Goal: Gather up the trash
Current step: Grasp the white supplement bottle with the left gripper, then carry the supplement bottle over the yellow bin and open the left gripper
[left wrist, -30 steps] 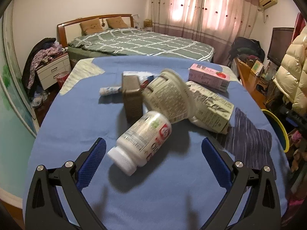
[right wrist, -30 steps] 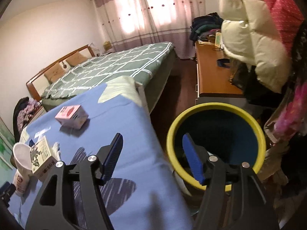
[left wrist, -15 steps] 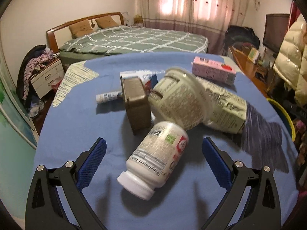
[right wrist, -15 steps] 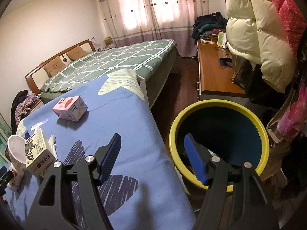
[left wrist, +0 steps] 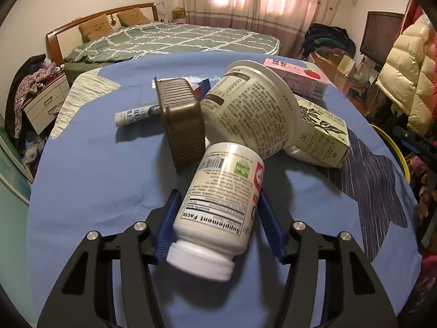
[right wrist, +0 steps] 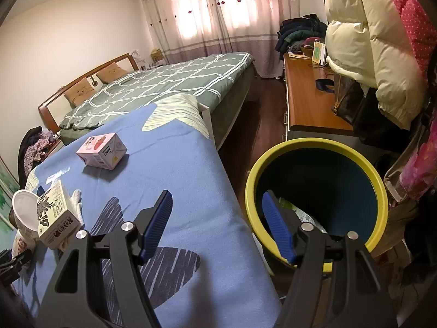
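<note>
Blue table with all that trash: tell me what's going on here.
A person with a gripper in each hand is clearing trash off the blue-clothed table. The left gripper has just been closing and its fingers now clamp the white plastic supplement bottle lying on its side. The right gripper hangs open and empty beside the yellow-rimmed blue bin.

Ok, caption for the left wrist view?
Left gripper closing on the white supplement bottle lying among trash on the blue cloth.

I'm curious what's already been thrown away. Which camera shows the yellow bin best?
The right wrist view: the yellow bin fills it, rim and dark inside visible, with a wrapper at the bottom. The left wrist view catches only a sliver of its rim beyond the table.
</note>
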A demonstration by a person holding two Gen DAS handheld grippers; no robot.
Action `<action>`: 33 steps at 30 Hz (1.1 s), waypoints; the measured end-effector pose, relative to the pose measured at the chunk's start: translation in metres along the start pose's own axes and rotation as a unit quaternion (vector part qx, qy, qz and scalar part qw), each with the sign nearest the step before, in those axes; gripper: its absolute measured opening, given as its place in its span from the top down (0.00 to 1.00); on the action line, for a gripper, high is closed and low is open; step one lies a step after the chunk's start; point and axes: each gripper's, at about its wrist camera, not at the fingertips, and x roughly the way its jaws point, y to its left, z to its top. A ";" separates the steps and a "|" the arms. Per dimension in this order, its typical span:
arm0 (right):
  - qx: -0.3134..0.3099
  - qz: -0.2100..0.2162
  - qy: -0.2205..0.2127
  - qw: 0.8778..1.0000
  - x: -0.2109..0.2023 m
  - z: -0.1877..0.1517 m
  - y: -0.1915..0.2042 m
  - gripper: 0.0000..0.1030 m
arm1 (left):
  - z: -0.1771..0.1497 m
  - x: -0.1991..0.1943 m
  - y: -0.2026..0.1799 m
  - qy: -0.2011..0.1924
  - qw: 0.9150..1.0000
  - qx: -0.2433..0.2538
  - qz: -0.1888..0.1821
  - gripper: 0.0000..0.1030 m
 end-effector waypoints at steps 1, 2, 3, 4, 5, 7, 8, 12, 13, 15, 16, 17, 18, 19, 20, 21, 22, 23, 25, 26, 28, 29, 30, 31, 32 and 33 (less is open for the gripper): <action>-0.001 -0.001 0.000 1.000 0.000 0.000 0.000 0.37 | 0.000 -0.001 0.000 0.000 1.000 -0.001 0.001 0.47; -0.001 -0.001 0.000 1.000 0.000 0.000 0.000 0.37 | -0.001 -0.002 0.000 -0.001 1.000 -0.002 0.002 0.48; 0.000 0.000 0.000 1.000 0.000 0.000 0.000 0.37 | -0.002 -0.004 -0.001 -0.002 1.000 -0.003 0.003 0.48; 0.000 0.000 -0.001 1.000 0.000 0.000 0.000 0.37 | -0.003 -0.005 -0.002 -0.003 1.000 -0.004 0.004 0.48; 0.000 0.000 -0.002 1.000 0.000 0.000 0.000 0.37 | -0.004 -0.008 -0.003 -0.004 1.000 -0.005 0.003 0.49; 0.001 -0.001 -0.002 1.000 0.000 0.000 0.000 0.37 | -0.007 -0.013 -0.006 -0.007 1.000 -0.004 0.002 0.49; 0.001 0.000 -0.002 1.000 0.000 0.000 0.001 0.37 | -0.008 -0.016 -0.009 -0.008 1.000 -0.003 0.001 0.49; 0.001 -0.001 -0.006 1.000 -0.001 0.001 0.001 0.37 | -0.015 -0.032 -0.022 -0.015 1.000 0.005 -0.005 0.50; 0.002 -0.001 -0.008 1.000 -0.002 0.001 0.001 0.37 | -0.017 -0.036 -0.024 -0.018 1.000 0.007 -0.008 0.50; 0.005 0.000 -0.012 1.000 -0.004 0.001 0.000 0.37 | -0.016 -0.044 -0.035 -0.026 0.999 0.013 -0.019 0.51; 0.006 0.001 -0.014 1.000 -0.005 0.001 -0.001 0.37 | -0.015 -0.047 -0.040 -0.028 0.999 0.017 -0.023 0.51; 0.008 0.002 -0.016 1.000 -0.006 0.001 -0.002 0.37 | -0.014 -0.050 -0.047 -0.032 0.999 0.023 -0.029 0.51; 0.012 0.004 -0.017 1.000 -0.007 0.001 -0.003 0.37 | -0.013 -0.053 -0.053 -0.036 0.998 0.028 -0.033 0.51; 0.015 0.006 -0.019 1.000 -0.009 0.001 -0.005 0.37 | -0.012 -0.055 -0.058 -0.038 0.998 0.034 -0.036 0.51; 0.018 0.009 -0.020 1.000 -0.011 0.001 -0.006 0.37 | -0.010 -0.057 -0.066 -0.042 0.998 0.039 -0.041 0.51; 0.021 0.011 -0.024 0.999 -0.015 0.001 -0.009 0.37 | -0.008 -0.060 -0.072 -0.045 0.997 0.042 -0.047 0.51; 0.024 0.014 -0.027 0.999 -0.019 0.001 -0.011 0.37 | -0.007 -0.061 -0.078 -0.046 0.997 0.044 -0.053 0.51; 0.026 0.015 -0.028 0.999 -0.022 0.002 -0.013 0.37 | -0.004 -0.061 -0.083 -0.047 0.996 0.048 -0.058 0.51; 0.029 0.018 -0.034 0.999 -0.031 0.002 -0.019 0.37 | 0.002 -0.060 -0.096 -0.048 0.995 0.059 -0.069 0.51; 0.029 0.017 -0.038 0.999 -0.035 0.002 -0.022 0.37 | 0.005 -0.059 -0.105 -0.048 0.994 0.065 -0.076 0.51; 0.026 0.005 -0.052 0.998 -0.048 0.003 -0.030 0.37 | 0.012 -0.057 -0.121 -0.048 0.992 0.077 -0.089 0.51; 0.026 0.000 -0.056 0.998 -0.053 0.004 -0.035 0.37 | 0.016 -0.056 -0.132 -0.049 0.990 0.086 -0.097 0.51; 0.027 -0.007 -0.063 0.998 -0.060 0.004 -0.042 0.37 | 0.019 -0.056 -0.140 -0.049 0.989 0.093 -0.102 0.51; 0.029 -0.011 -0.066 0.997 -0.064 0.005 -0.048 0.36 | 0.024 -0.053 -0.154 -0.048 0.987 0.104 -0.112 0.51; 0.029 -0.019 -0.068 0.997 -0.069 0.005 -0.055 0.35 | 0.026 -0.051 -0.162 -0.048 0.986 0.109 -0.117 0.51; 0.028 -0.026 -0.069 0.997 -0.072 0.006 -0.059 0.34 | 0.030 -0.047 -0.174 -0.045 0.984 0.117 -0.125 0.51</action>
